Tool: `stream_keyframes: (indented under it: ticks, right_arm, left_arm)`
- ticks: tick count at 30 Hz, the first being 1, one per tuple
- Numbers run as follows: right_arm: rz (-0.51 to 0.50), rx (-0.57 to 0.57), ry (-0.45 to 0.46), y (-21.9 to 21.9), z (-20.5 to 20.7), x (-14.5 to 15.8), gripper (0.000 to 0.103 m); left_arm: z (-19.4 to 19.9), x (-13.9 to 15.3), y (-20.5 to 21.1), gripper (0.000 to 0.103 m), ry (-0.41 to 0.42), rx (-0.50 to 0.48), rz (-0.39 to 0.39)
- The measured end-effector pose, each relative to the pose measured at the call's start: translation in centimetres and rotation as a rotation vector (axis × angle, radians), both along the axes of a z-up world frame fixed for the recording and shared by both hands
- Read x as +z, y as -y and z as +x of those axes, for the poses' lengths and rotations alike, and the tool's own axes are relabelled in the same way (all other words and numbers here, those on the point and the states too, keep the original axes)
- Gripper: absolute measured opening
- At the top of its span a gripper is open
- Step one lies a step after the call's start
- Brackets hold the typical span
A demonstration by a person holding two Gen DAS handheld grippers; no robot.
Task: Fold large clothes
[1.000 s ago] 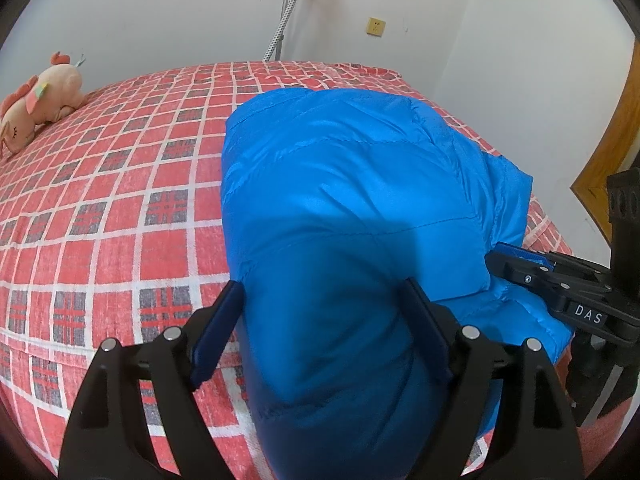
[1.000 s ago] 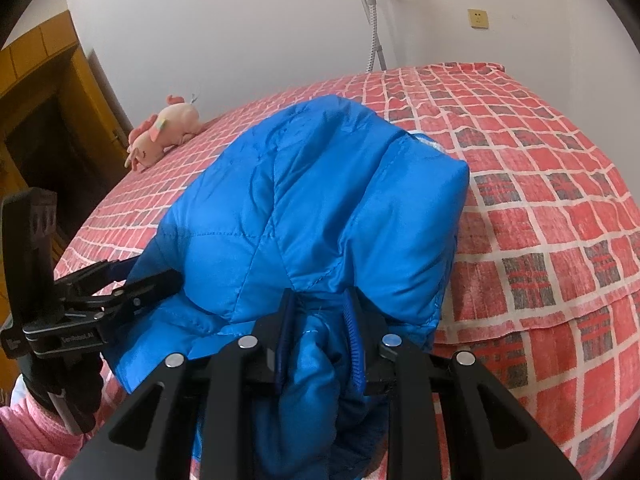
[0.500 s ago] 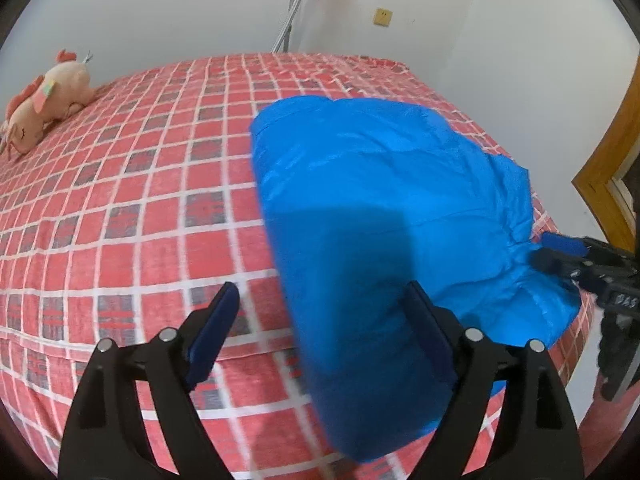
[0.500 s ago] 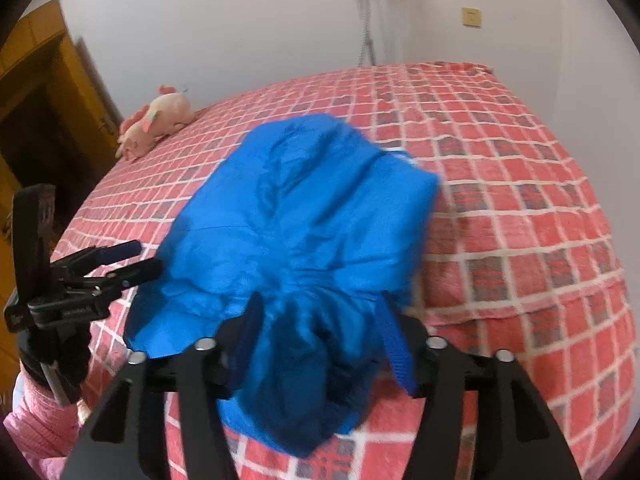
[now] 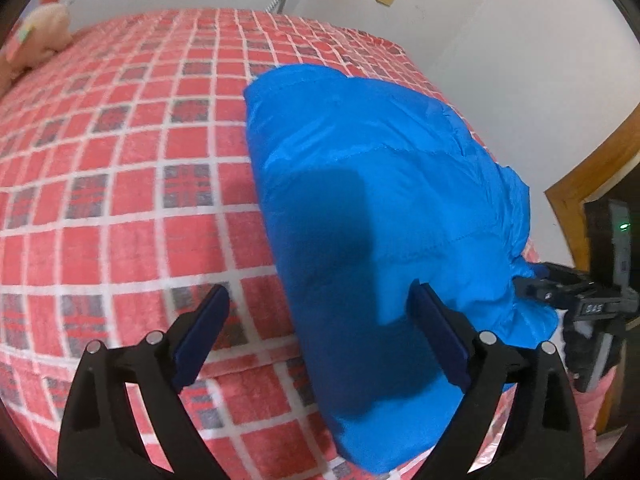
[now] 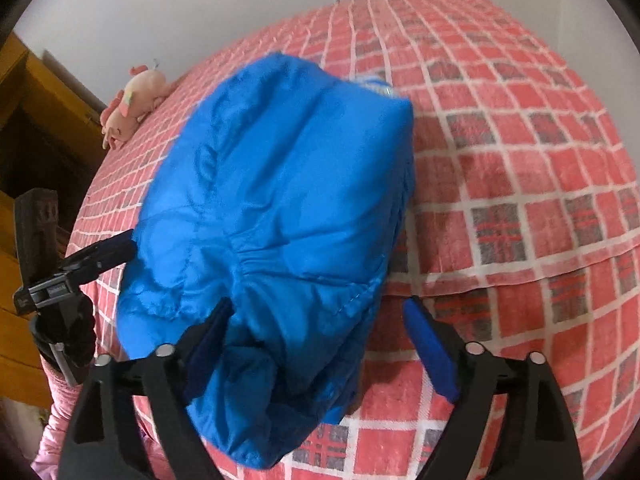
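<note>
**Both tongs spread wide over the folded blue jacket**

The blue padded jacket (image 5: 380, 208) lies in a puffy folded bundle on the bed (image 5: 120, 168), near its foot edge, with its long axis running away from both cameras toward the far wall. In the left wrist view the left tongs (image 5: 320, 308) stand wide; their jaws have just been opening, and the jacket's near left portion sits between the fingers, though the pads do not appear to press on it. The right tongs (image 6: 316, 320) are also wide, having just been opening, with the bunched near end of the jacket (image 6: 280, 208) loose between them, resting against the inner side of the left finger (image 6: 208, 340) and clear of the right one.

Each set of tongs sits at the near end of the bundle, the left toward its left side and the right toward its right, so both are about equally close. The fold looks set down; any further move would likely be smoothing or regripping the near edge.

A pink plush toy (image 6: 136, 100) lies well apart at the far left of the bed, out of the way. A wooden door frame (image 5: 592, 160) stands beyond the bed, and a pink sleeve (image 6: 60, 408) shows below the left tongs in the right view.
</note>
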State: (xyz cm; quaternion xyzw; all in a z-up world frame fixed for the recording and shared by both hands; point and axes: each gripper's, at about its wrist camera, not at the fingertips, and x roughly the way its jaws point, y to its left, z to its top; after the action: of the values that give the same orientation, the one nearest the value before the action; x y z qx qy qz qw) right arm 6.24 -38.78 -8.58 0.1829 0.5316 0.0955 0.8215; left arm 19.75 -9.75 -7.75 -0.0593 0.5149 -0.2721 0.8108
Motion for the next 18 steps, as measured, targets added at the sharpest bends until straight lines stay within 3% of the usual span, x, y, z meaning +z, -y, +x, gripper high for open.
stream_keyframes:
  ticks: [9,12,13,18]
  right_arm:
    - [0.173,0.043,-0.042,0.6,2.3,-2.7,0.092]
    - [0.24,0.066,-0.025,0.7,2.4,-3.0,0.082]
    - [0.243,0.074,-0.011,0.6,2.3,-2.9,0.076]
    - [0.137,0.111,0.105,-0.9,1.2,-0.4,0.054]
  left_arm:
    - [2.0,-2.4,2.8,0.097,-0.078,-0.082,-0.121]
    - [1.9,-2.4,3.2,0.095,-0.06,-0.087,-0.13]
    - [1.8,-2.3,3.2,0.09,-0.053,-0.087,-0.137]
    - [0.3,-0.6,3.2,0.065,0.039,-0.07,-0.122]
